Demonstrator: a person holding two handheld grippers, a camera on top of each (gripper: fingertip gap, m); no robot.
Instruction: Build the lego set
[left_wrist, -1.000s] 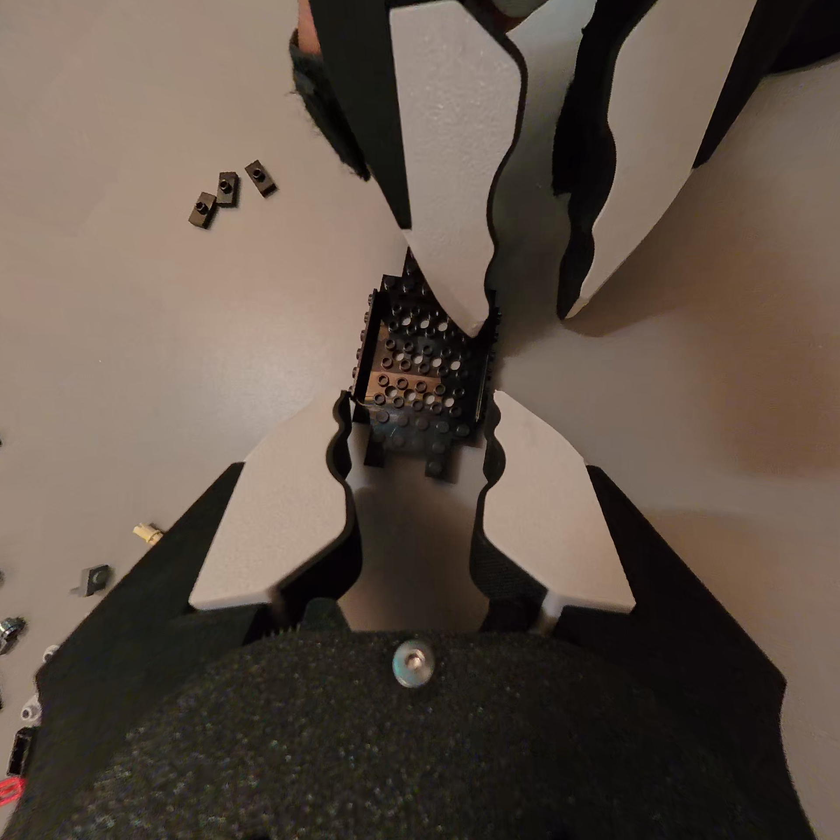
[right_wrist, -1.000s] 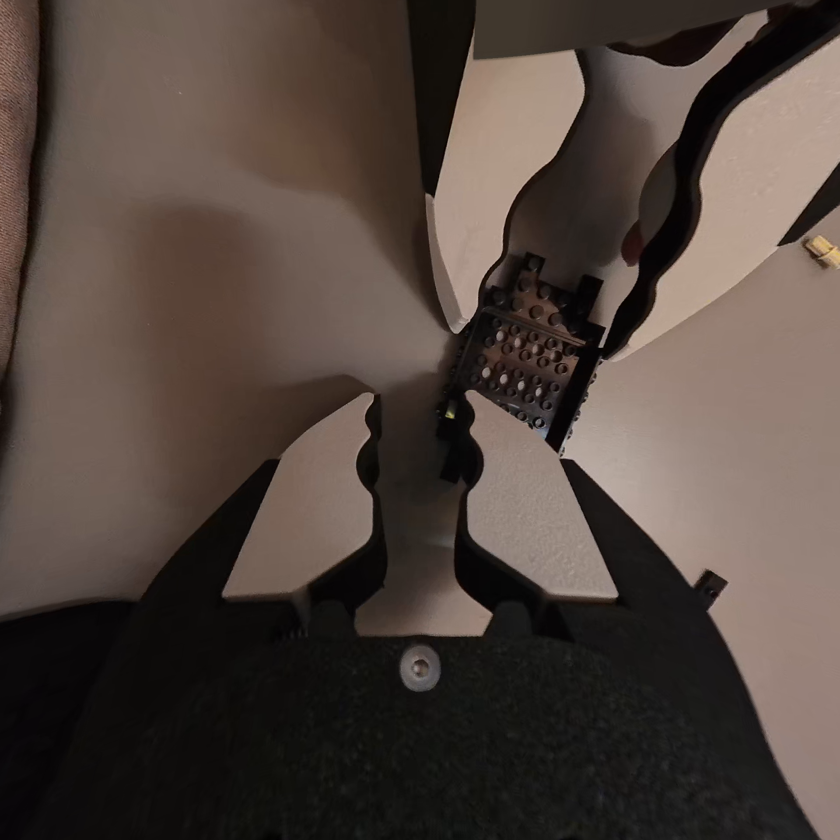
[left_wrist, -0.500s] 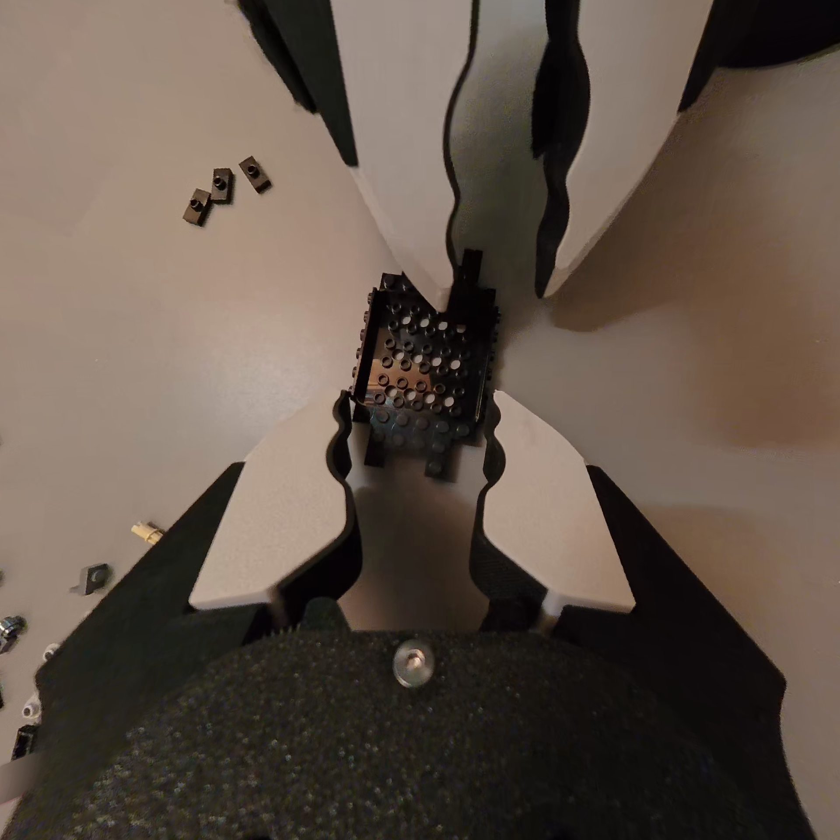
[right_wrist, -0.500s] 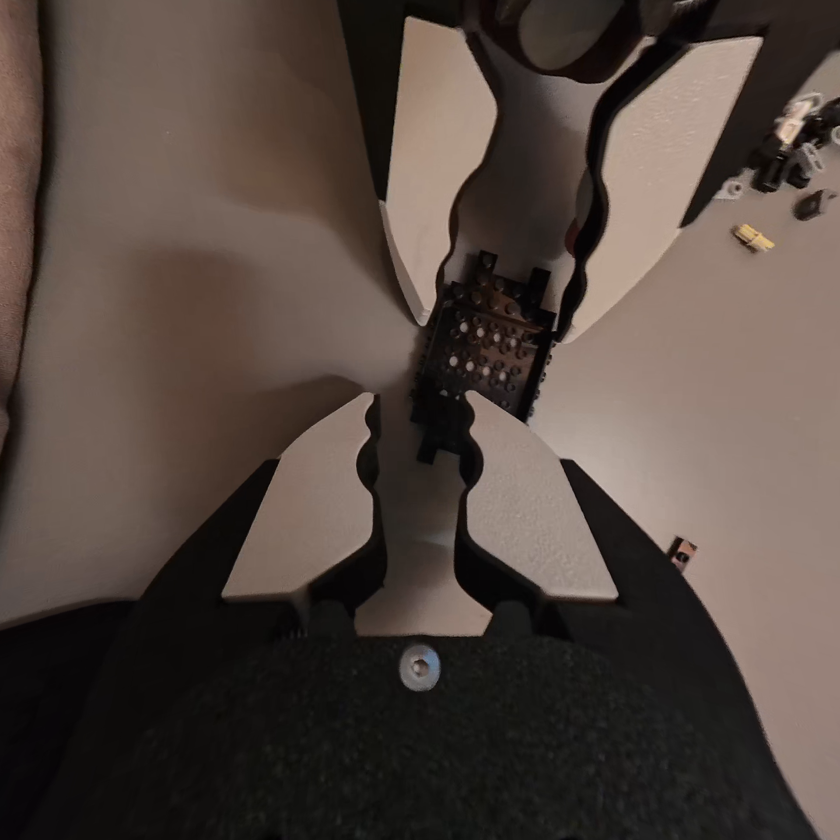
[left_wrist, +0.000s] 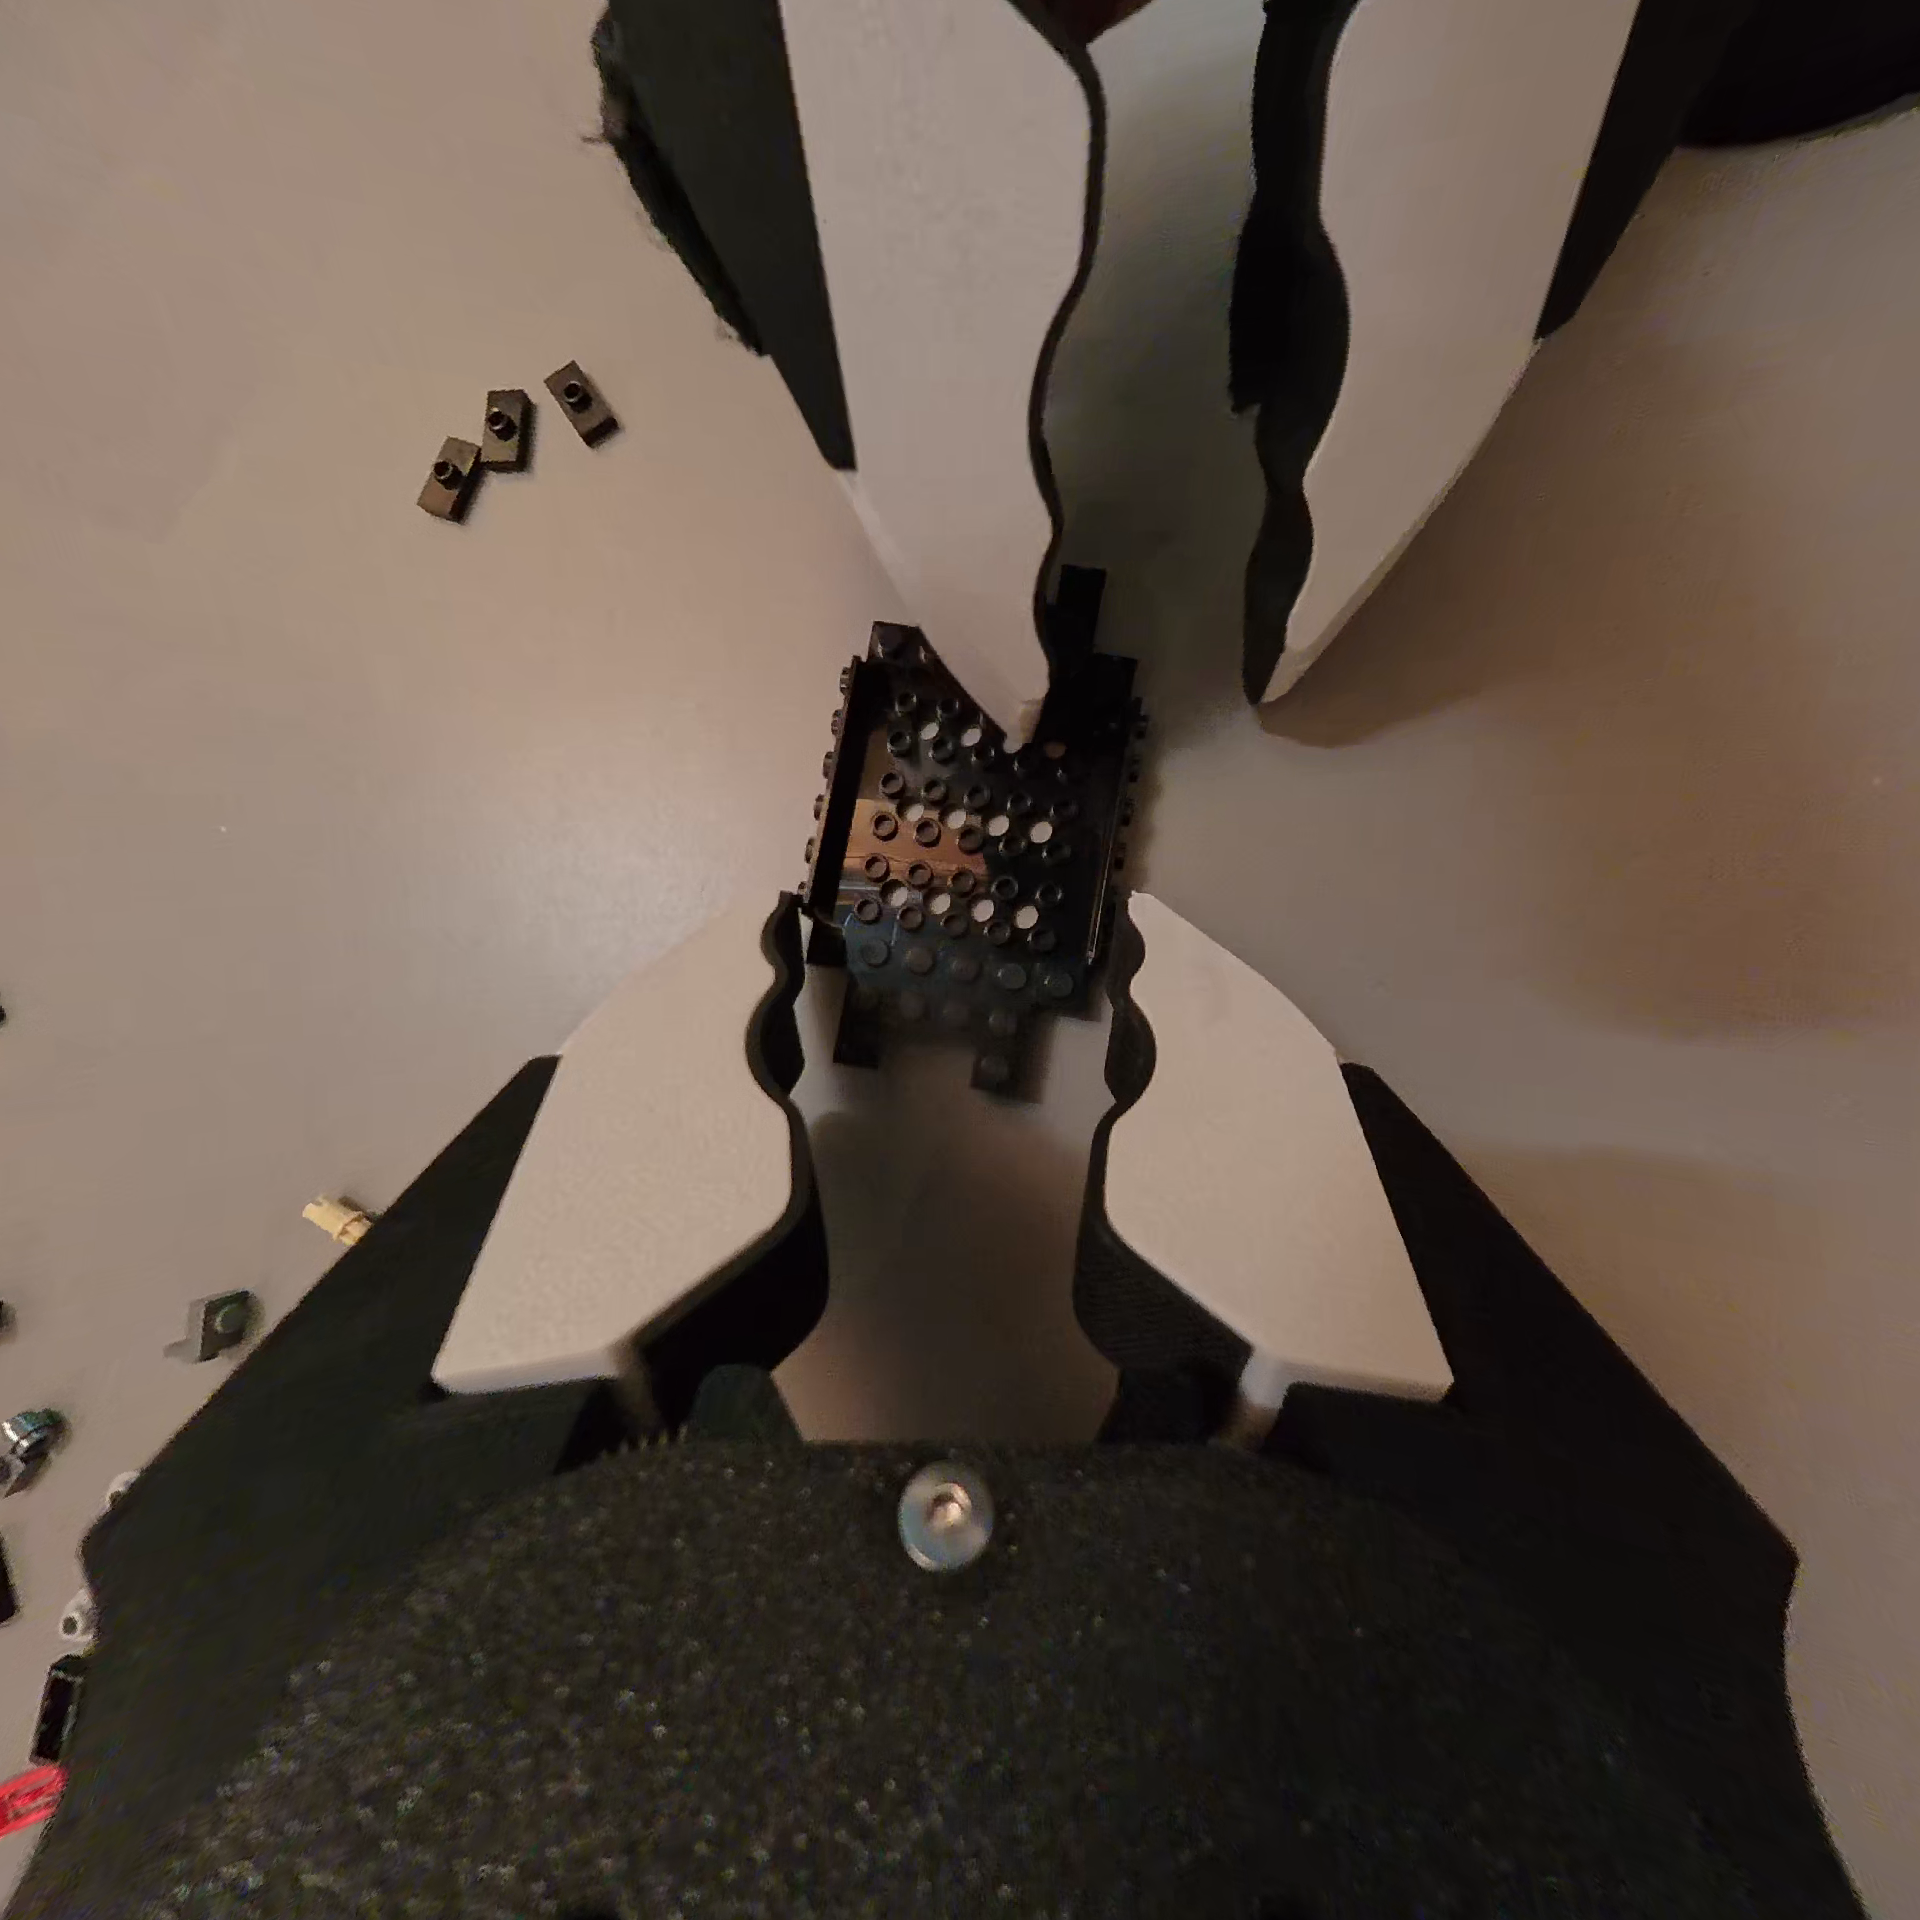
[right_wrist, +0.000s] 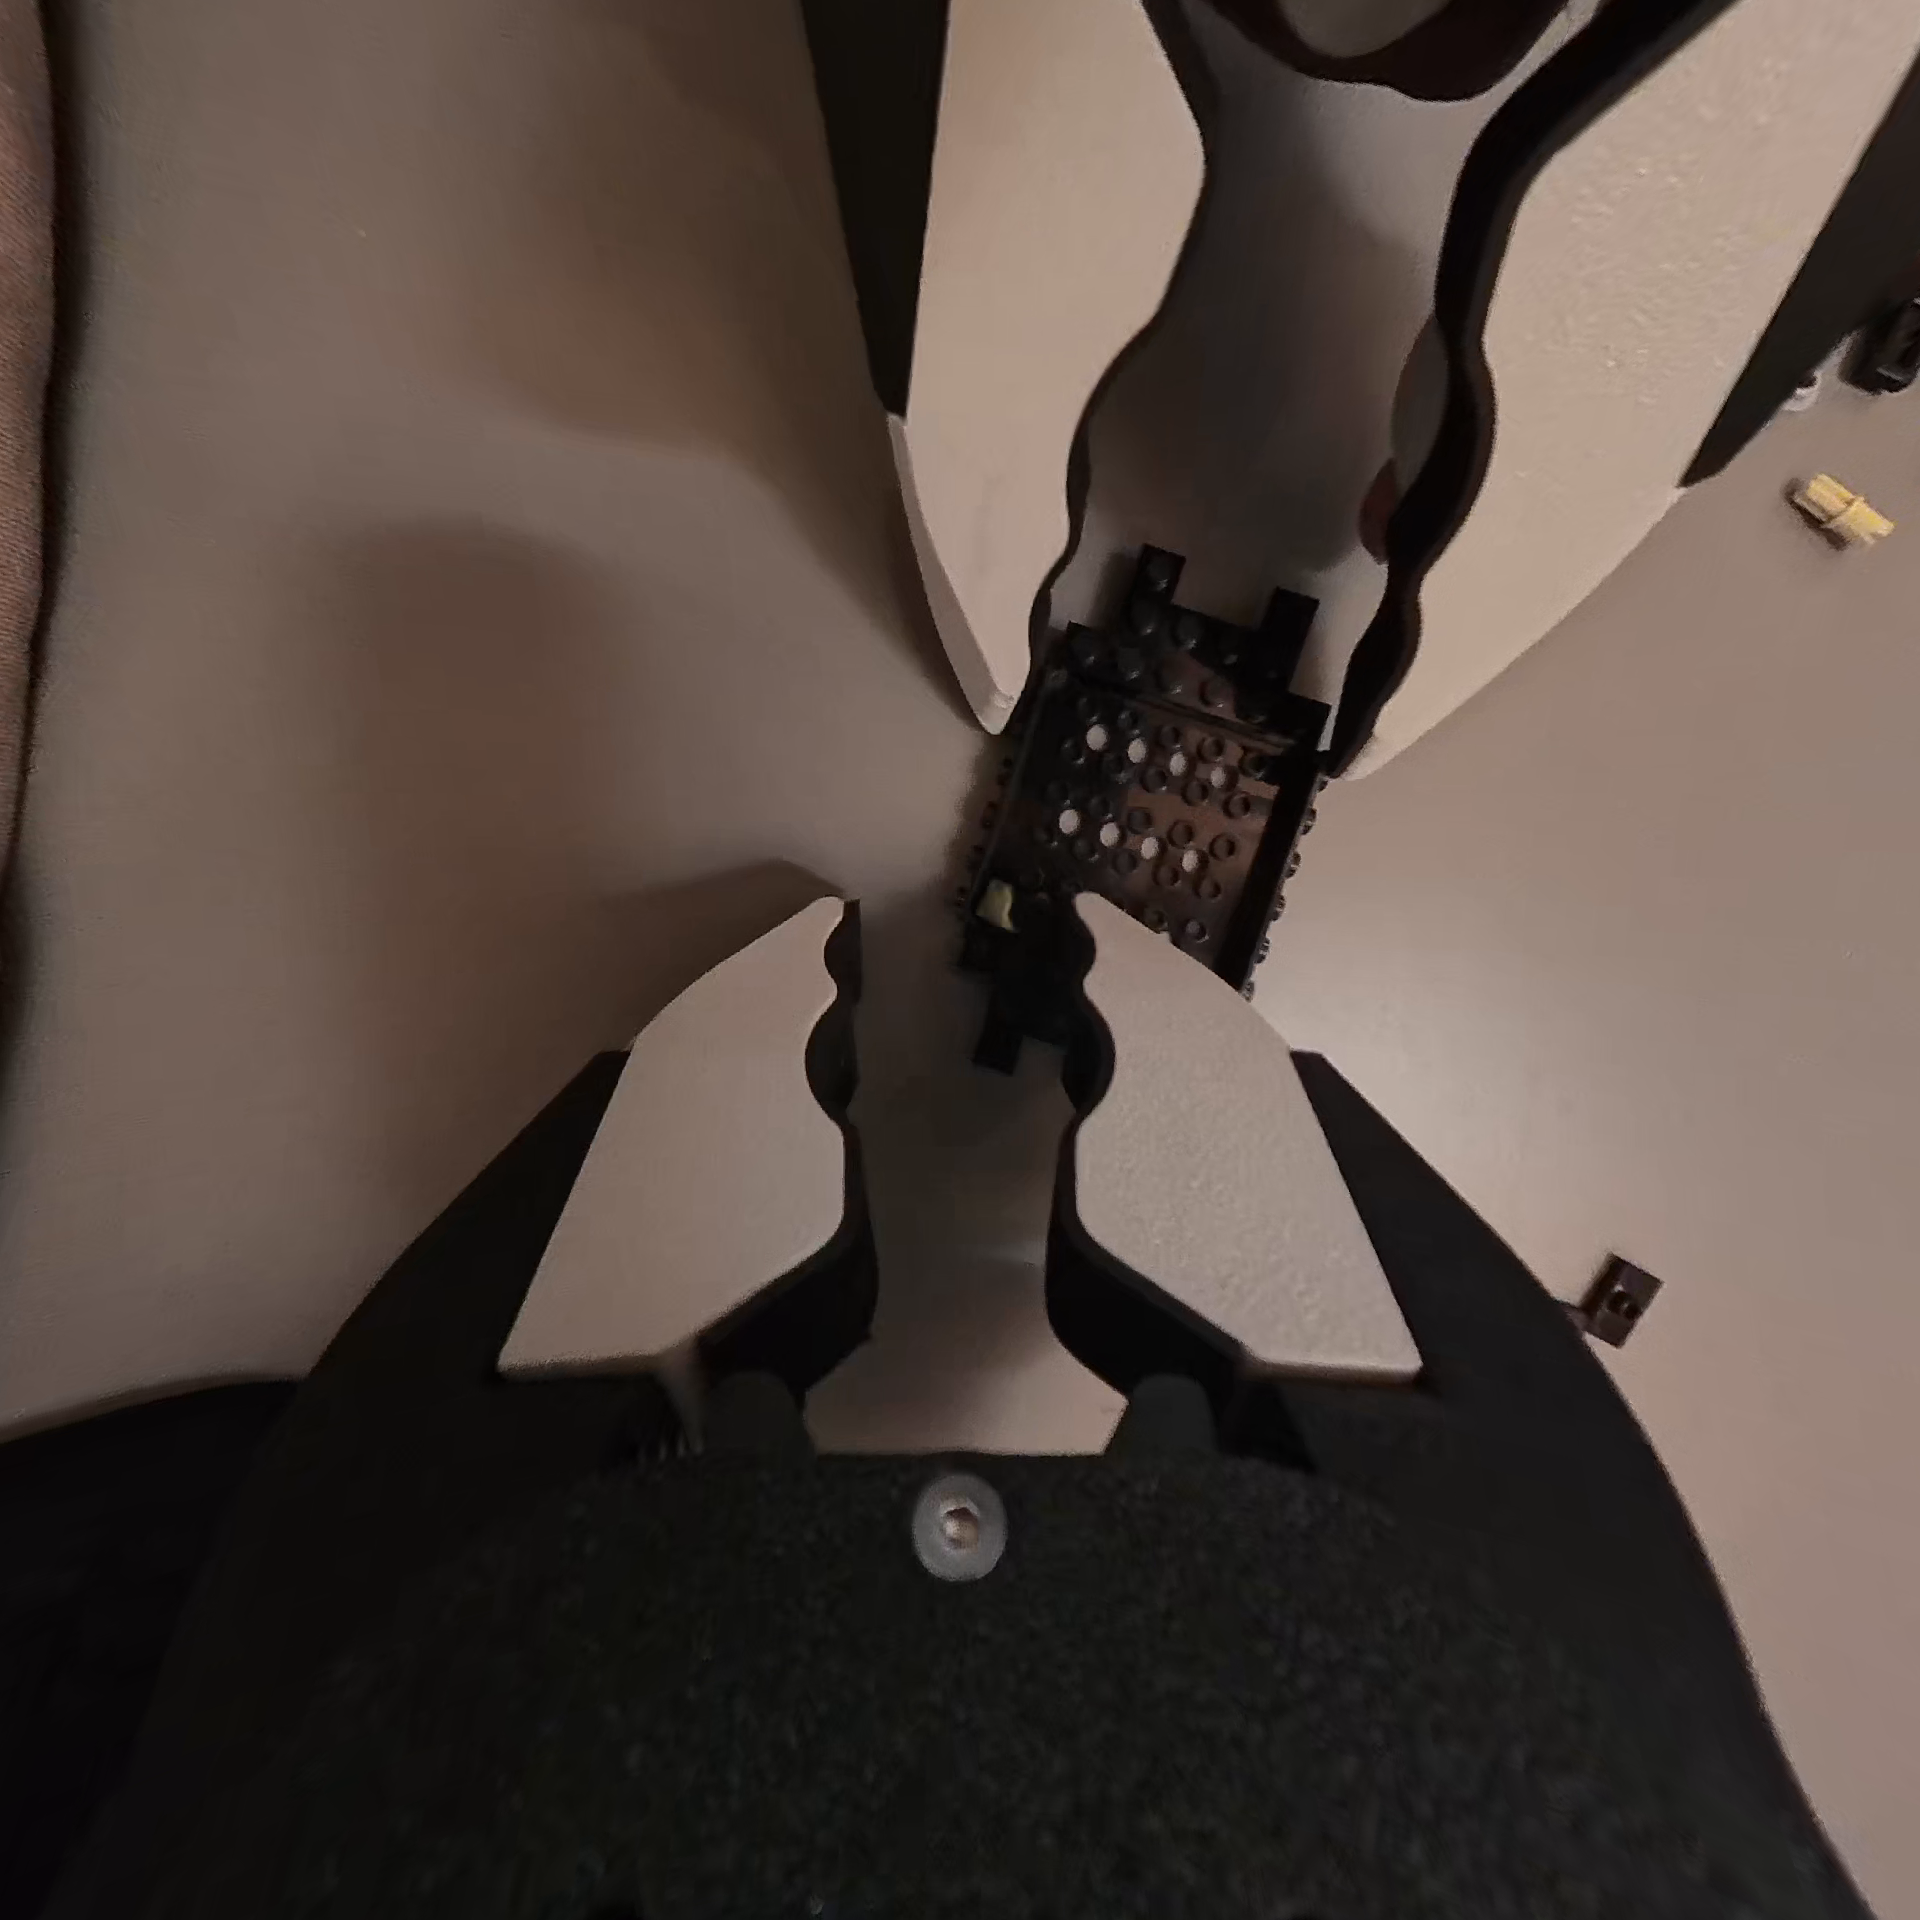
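The black studded lego frame (left_wrist: 971, 842) lies flat on the pale table (left_wrist: 312, 727), its long axis running straight from the left gripper (left_wrist: 961, 909) to the right gripper (right_wrist: 961, 909), which faces it from the far end. Left gripper: jaws spread to the frame's width, tips against the two side walls at the near end, bracing it. Right gripper: jaws apart and holding nothing, one tip over the frame's corner by a small yellow piece (right_wrist: 997, 902), the other off to the side over bare table, so it is probably the working tool.
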